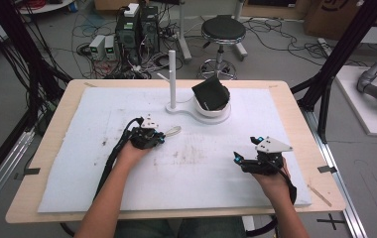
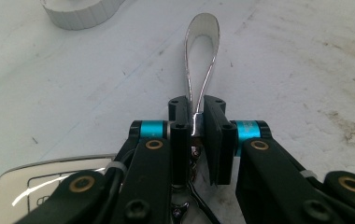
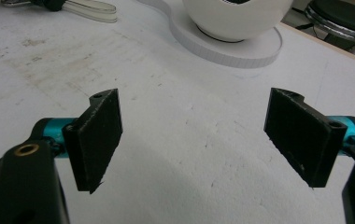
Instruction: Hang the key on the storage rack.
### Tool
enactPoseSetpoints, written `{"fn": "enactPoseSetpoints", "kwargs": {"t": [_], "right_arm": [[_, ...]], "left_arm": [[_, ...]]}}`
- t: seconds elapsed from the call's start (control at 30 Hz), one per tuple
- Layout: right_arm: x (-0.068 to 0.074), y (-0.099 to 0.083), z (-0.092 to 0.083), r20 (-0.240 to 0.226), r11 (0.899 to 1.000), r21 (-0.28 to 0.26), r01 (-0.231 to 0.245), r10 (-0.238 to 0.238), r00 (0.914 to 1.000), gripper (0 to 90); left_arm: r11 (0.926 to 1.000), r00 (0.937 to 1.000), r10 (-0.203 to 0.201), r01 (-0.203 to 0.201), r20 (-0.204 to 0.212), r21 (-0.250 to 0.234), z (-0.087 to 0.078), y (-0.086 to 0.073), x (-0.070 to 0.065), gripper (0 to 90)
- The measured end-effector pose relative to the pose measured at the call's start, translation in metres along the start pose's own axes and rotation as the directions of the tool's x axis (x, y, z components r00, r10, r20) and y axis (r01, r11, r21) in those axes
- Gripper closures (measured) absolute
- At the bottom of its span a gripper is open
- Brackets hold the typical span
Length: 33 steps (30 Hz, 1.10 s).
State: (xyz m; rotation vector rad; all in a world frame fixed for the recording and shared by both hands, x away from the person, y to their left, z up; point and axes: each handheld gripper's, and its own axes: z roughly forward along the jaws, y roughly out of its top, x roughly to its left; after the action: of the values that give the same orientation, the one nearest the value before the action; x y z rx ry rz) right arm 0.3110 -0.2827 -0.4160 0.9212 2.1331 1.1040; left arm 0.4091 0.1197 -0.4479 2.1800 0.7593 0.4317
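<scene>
A pale, shiny strap loop lies flat on the white foam mat, pointing away from my left gripper. The jaws are shut on the loop's narrow end, with a small metal clasp just behind them. In the high view the left gripper sits left of centre, the loop sticking out toward the white stand. A white key fob lies beside the left hand. My right gripper hovers open over bare mat, nothing between its pads; in the high view it is at the right front.
A white stand with an upright post and a white bowl holding a black object sits at mat centre-back. Beyond the wooden table are a stool, computers and cables.
</scene>
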Motion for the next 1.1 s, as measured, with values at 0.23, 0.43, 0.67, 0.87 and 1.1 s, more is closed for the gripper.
{"fn": "enactPoseSetpoints", "kwargs": {"t": [0.23, 0.43, 0.67, 0.87, 1.1], "right_arm": [[0.0, 0.001, -0.001, -0.002, 1.0, -0.002, -0.004, 0.004, 1.0, 19.7], [0.0, 0.002, 0.002, -0.006, 1.0, 0.0, 0.005, -0.005, 1.0, 19.7], [0.001, 0.002, 0.0, -0.008, 1.0, -0.002, 0.002, -0.002, 1.0, 19.7], [-0.001, 0.001, -0.001, -0.005, 1.0, -0.002, 0.001, -0.001, 1.0, 19.7], [-0.001, 0.0, -0.001, -0.003, 1.0, -0.004, -0.007, 0.007, 1.0, 19.7]], "left_arm": [[0.9915, 0.9978, -0.061, 0.063, 0.024, -0.114, -0.02, 0.008, 0.0, 81.3], [0.9574, 0.9949, -0.096, 0.084, -0.03, -0.277, -0.056, 0.029, 0.002, 81.3], [0.9183, 0.9904, -0.097, 0.05, -0.099, -0.393, -0.086, 0.063, 0.004, 81.3], [0.9031, 0.9834, -0.085, 0.008, -0.16, -0.429, -0.1, 0.09, 0.01, 81.4], [0.9037, 0.9734, -0.102, 0.004, -0.205, -0.428, -0.105, 0.11, 0.023, 81.3]]}}
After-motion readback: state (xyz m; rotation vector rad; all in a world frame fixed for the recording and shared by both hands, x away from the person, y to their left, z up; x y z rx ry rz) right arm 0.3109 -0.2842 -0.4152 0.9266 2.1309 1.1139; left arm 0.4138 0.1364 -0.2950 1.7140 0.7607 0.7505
